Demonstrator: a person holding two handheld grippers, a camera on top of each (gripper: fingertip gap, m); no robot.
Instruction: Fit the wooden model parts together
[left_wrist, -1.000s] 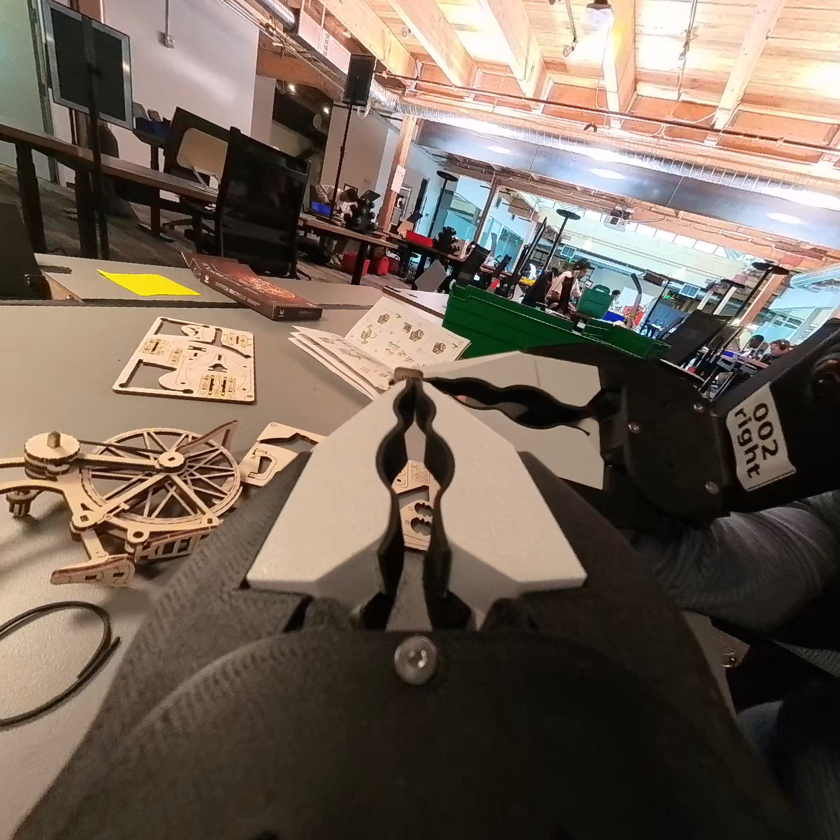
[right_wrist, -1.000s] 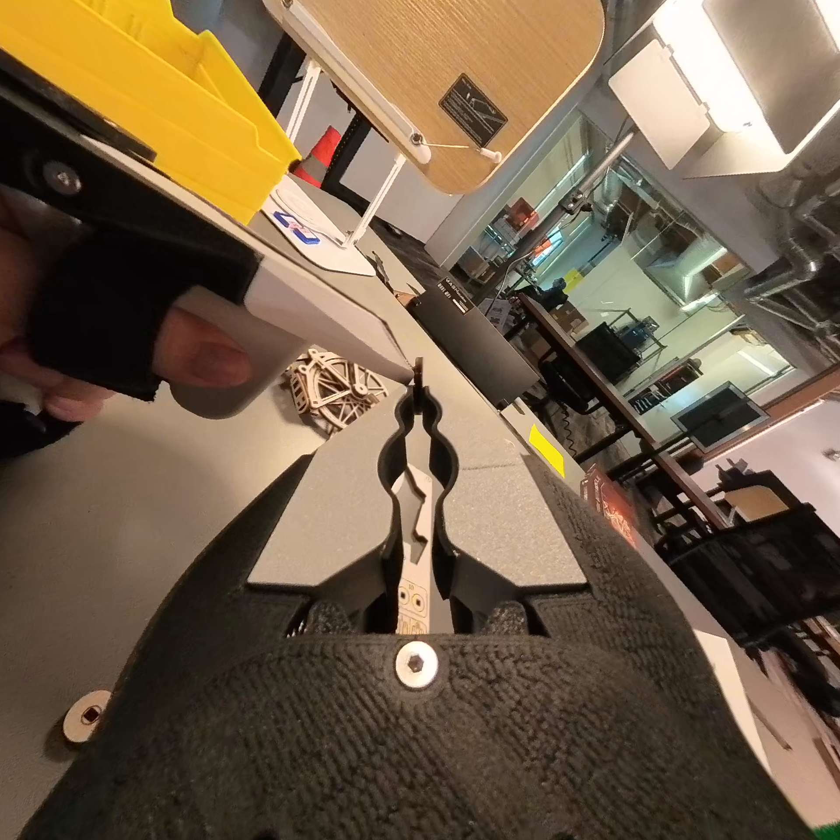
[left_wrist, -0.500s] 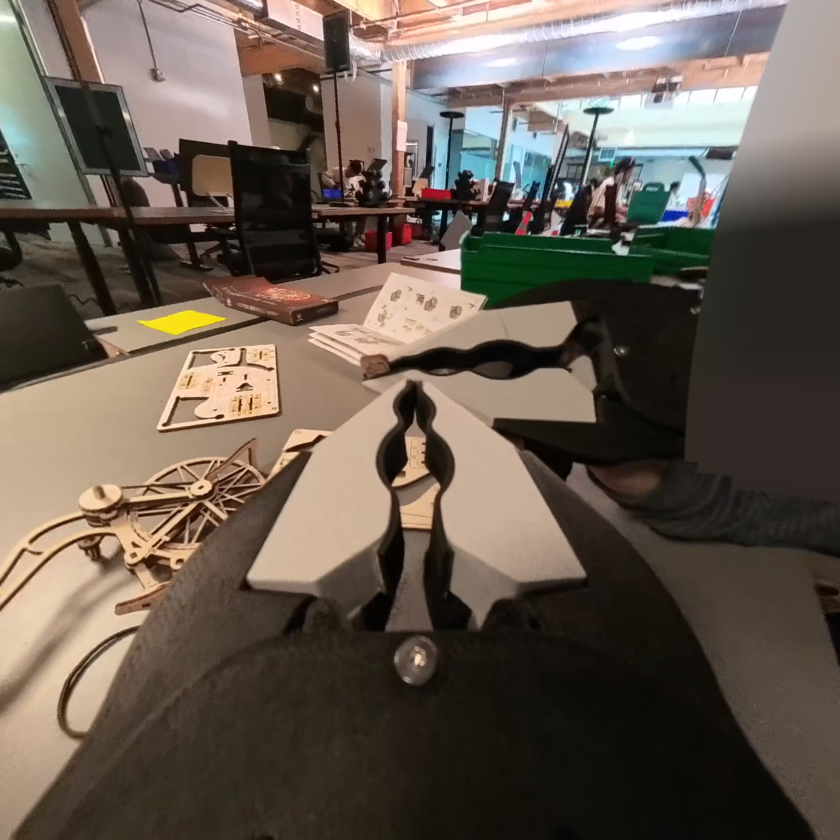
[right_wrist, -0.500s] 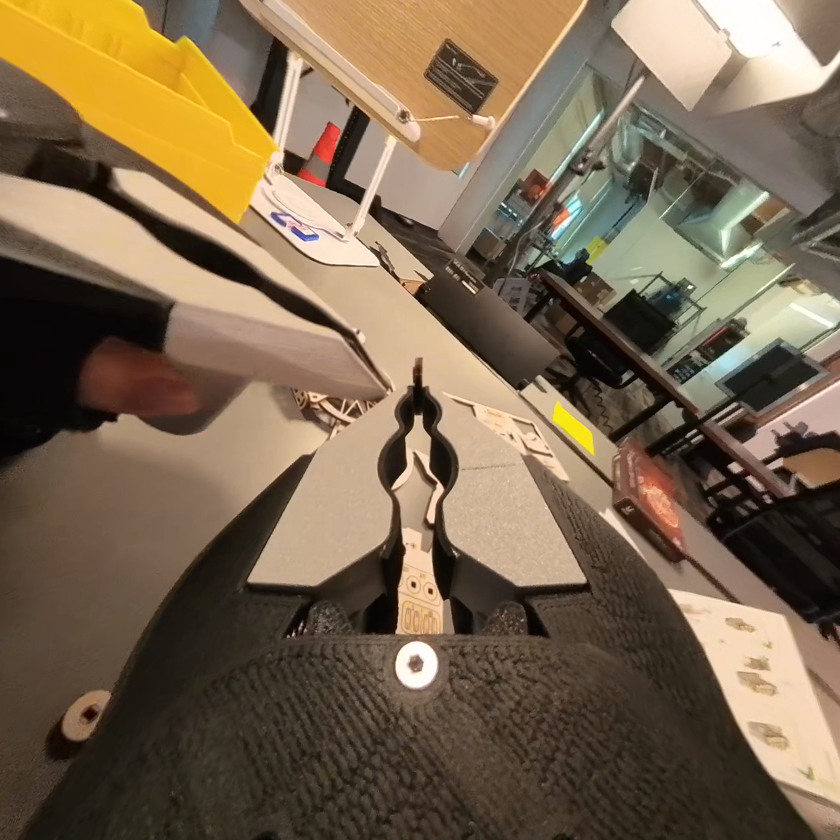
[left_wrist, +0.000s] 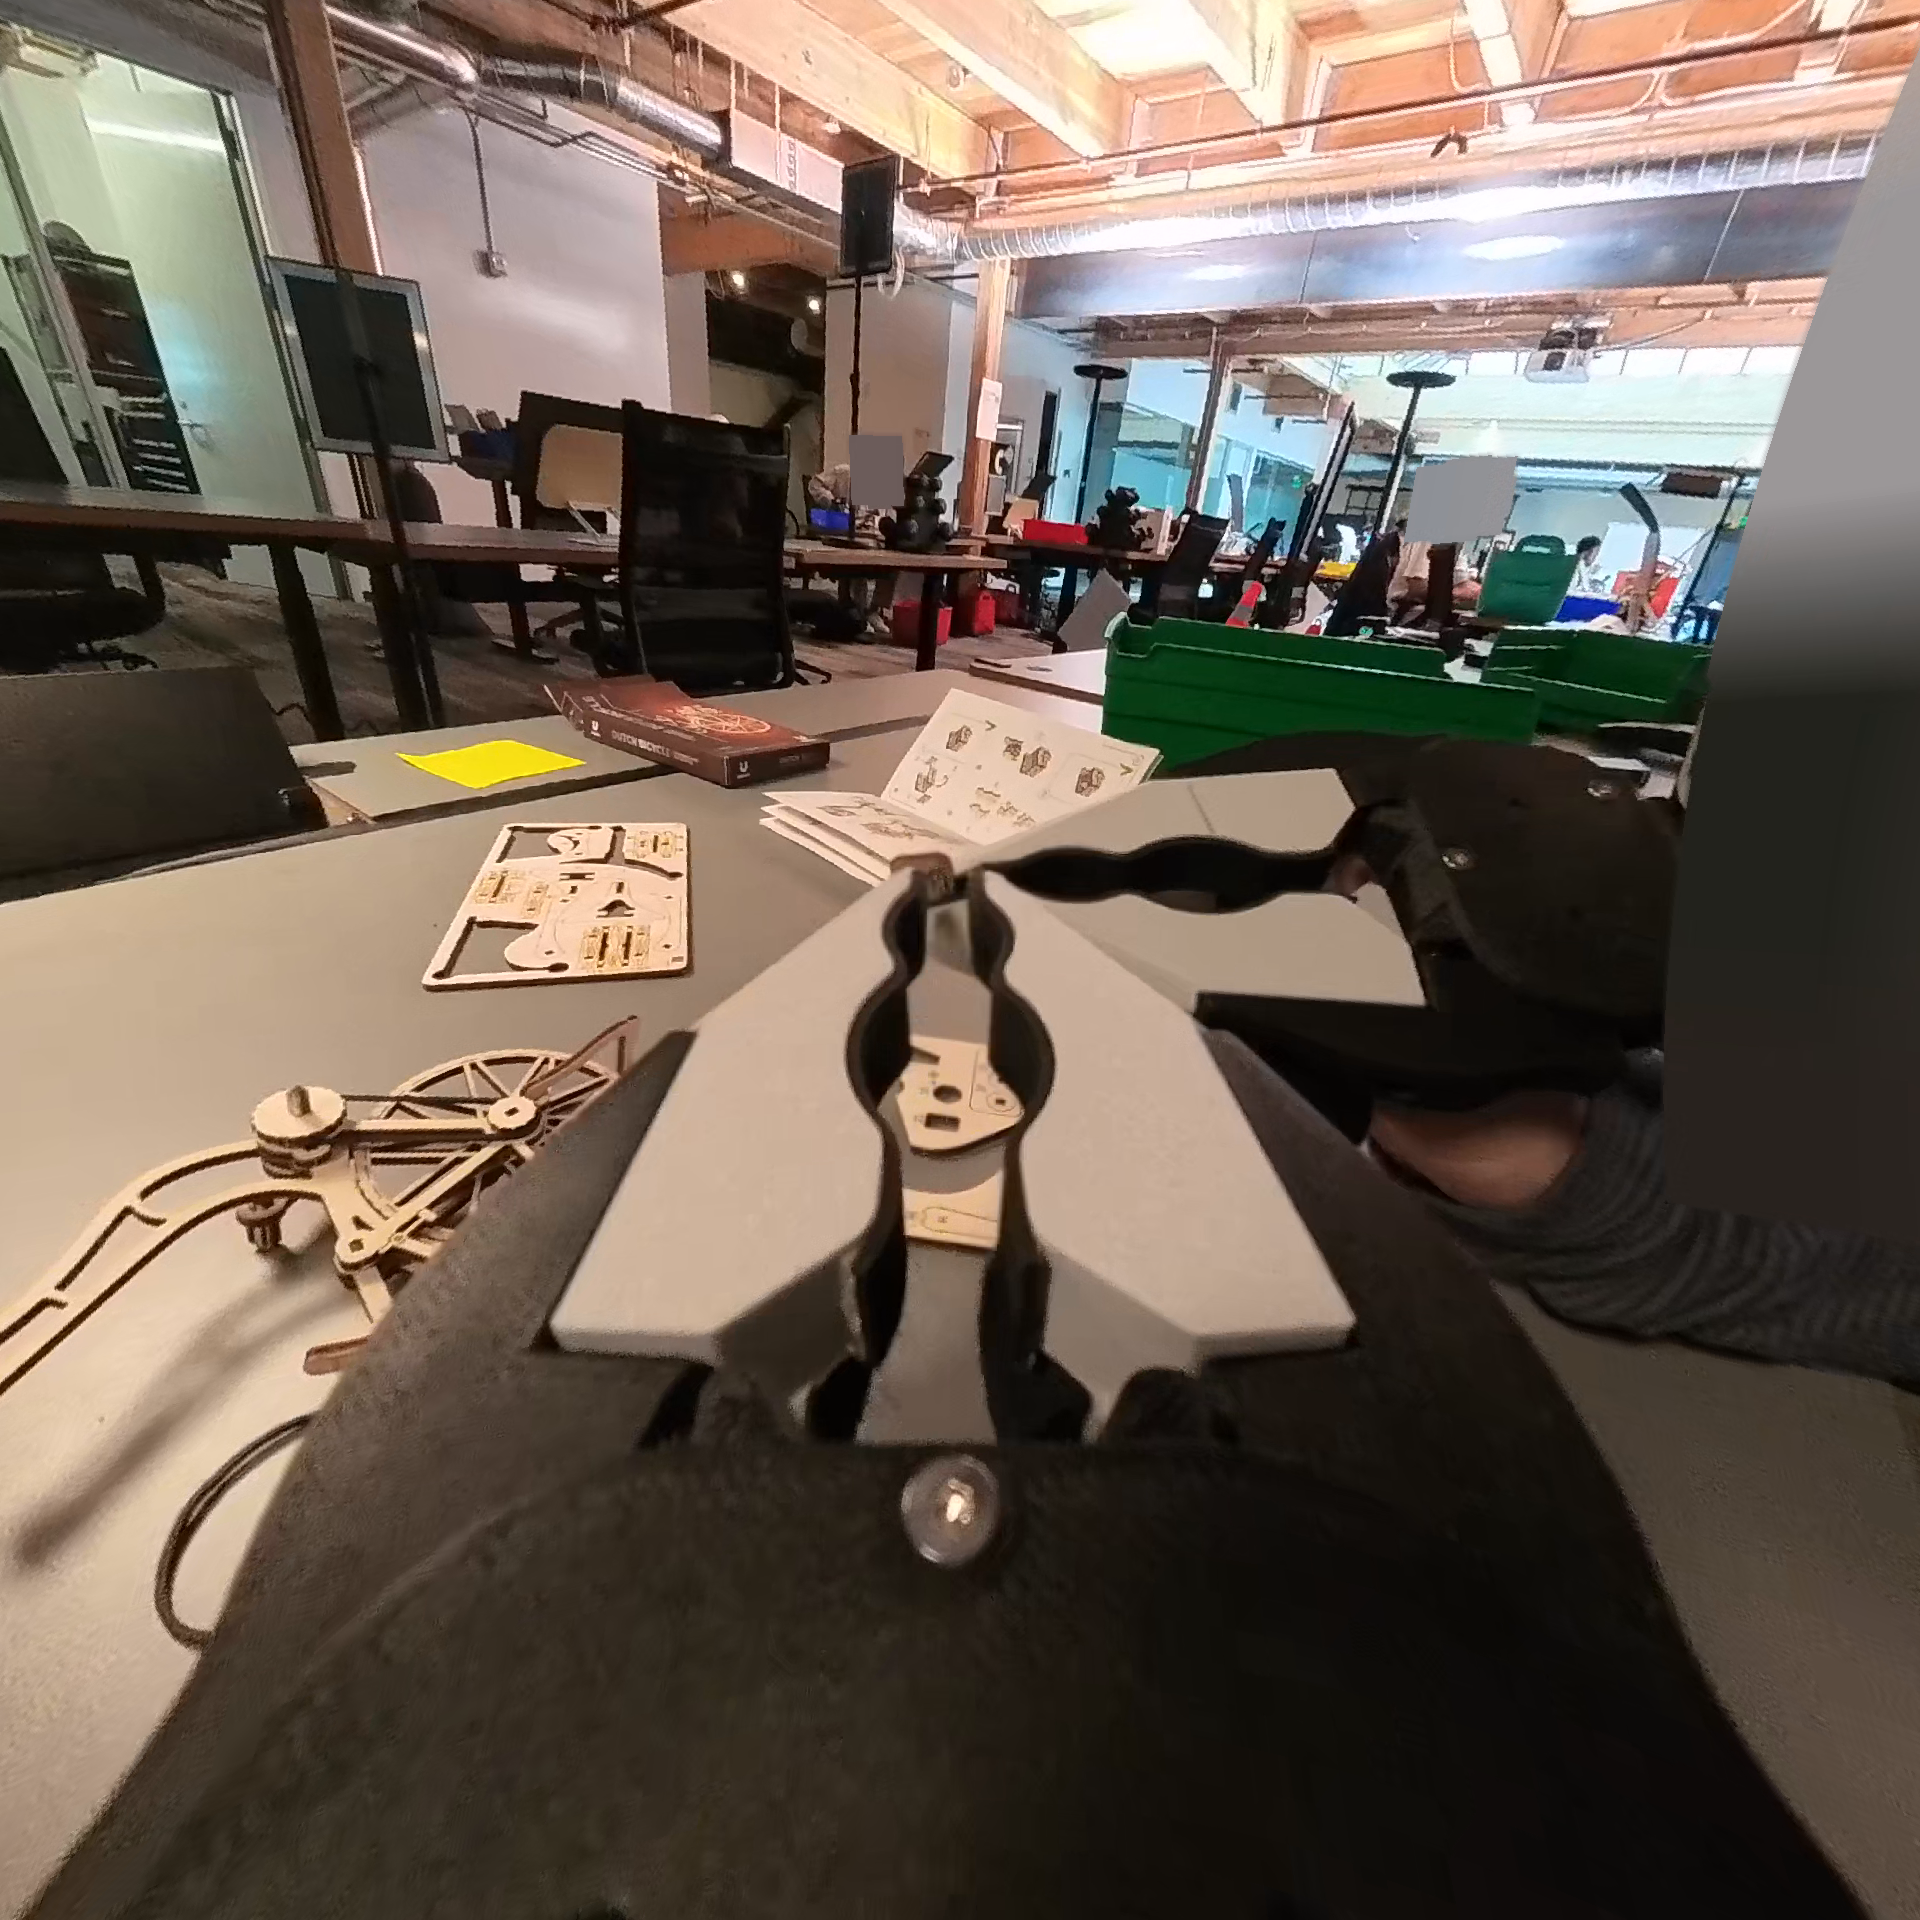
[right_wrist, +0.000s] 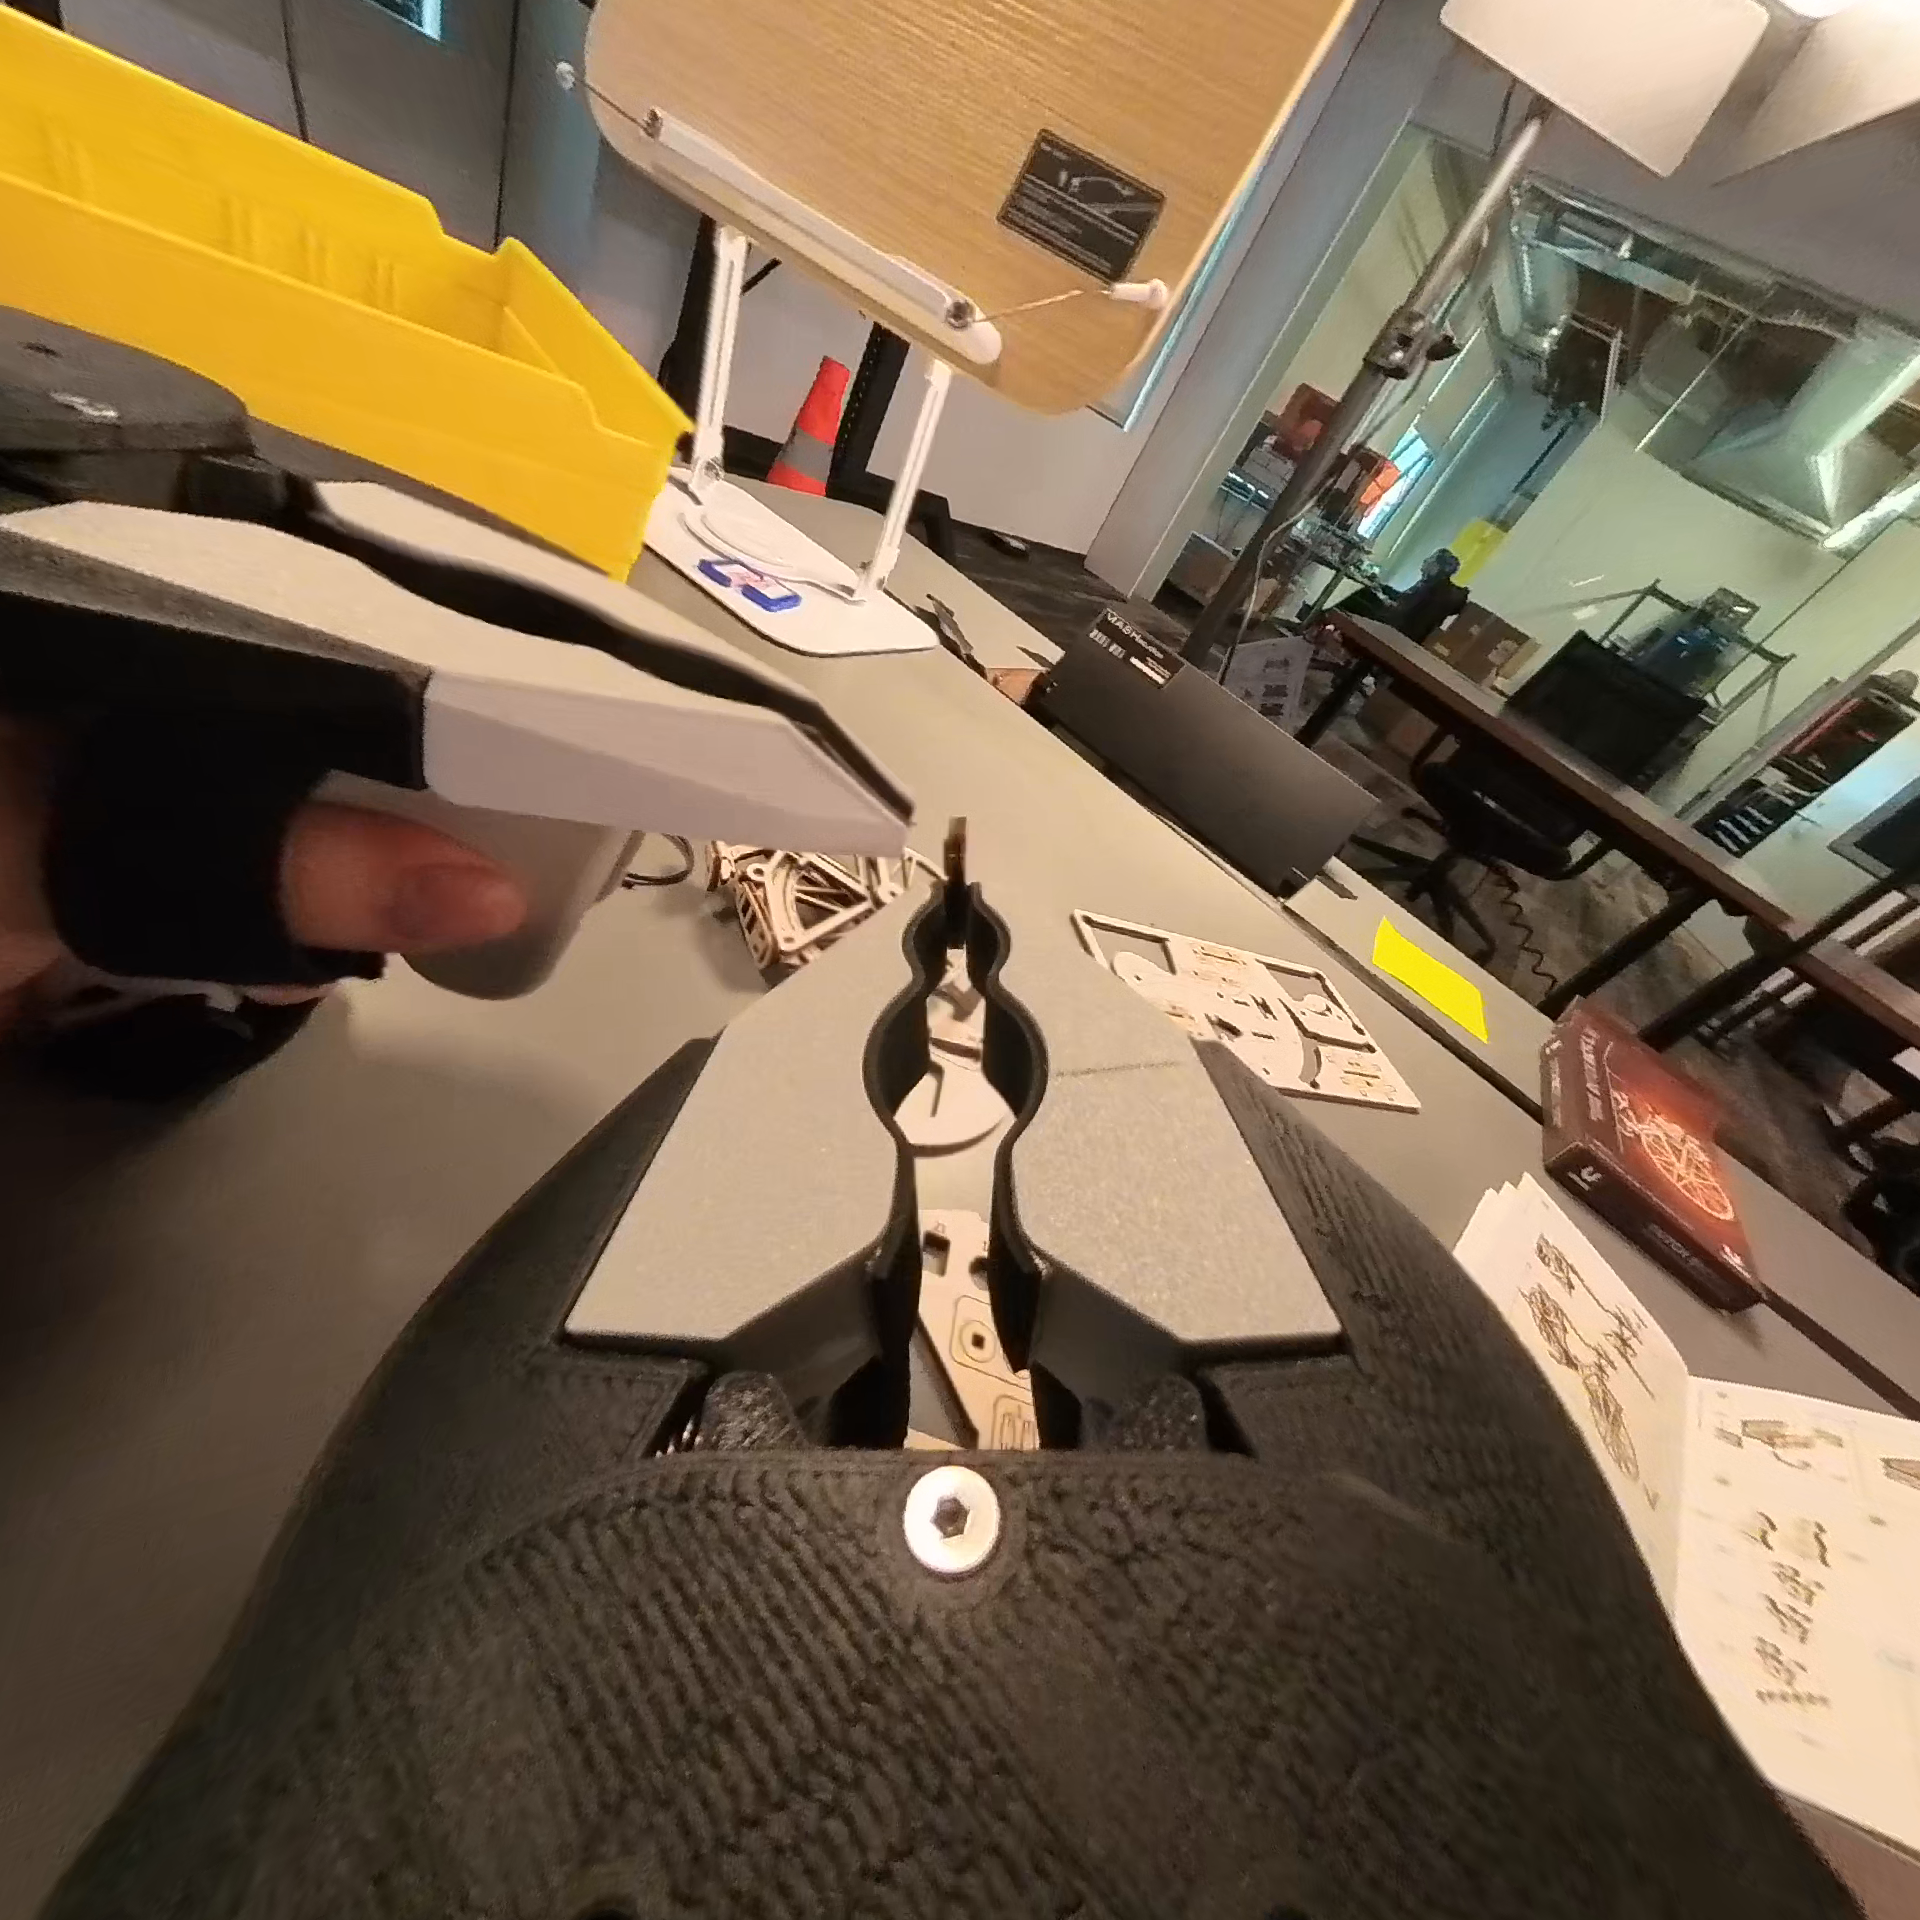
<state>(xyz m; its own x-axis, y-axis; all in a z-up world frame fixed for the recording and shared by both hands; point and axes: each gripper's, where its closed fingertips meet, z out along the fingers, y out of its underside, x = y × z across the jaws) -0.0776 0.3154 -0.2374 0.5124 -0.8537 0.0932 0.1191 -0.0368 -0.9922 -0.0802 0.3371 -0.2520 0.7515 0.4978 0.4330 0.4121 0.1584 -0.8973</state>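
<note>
Grey desk (left_wrist: 208, 987) carries the kit: half-built wooden bike model (left_wrist: 416, 1132) at the left, punched parts sheet (left_wrist: 582, 914) behind it, instr. booklet (left_wrist: 987, 769) farther back, and a flat loose plate (left_wrist: 951, 1107) lying under the left gripper (left_wrist: 943, 883). Main change vs. half a sec ago: the left gripper's jaws were pressed tight and are now a narrow slit apart, w/ desk showing through the gap. Nothing seen pinched in them. The right gripper (right_wrist: 956, 904) has swung in from the right, so the two tips, apart before, now meet almost nose to nose. The right one is clamped on the small wooden part (right_wrist: 956, 847), as it was a sec ago. This part is thin, held edge-on, and pokes out past the tips. In the left wrist view it sits right at the mouth of the left gripper's slit; whether it touches those fingers can't be told. Prob. meaning: a hand-over or re-grip of the small part is being set up, w/ the left jaws opened just enough to take it. Not yet fitted to the bike model, which lies untouched, well apart from both tips. Main risk is prob. that so little of the tiny part sticks out to grab.
</note>
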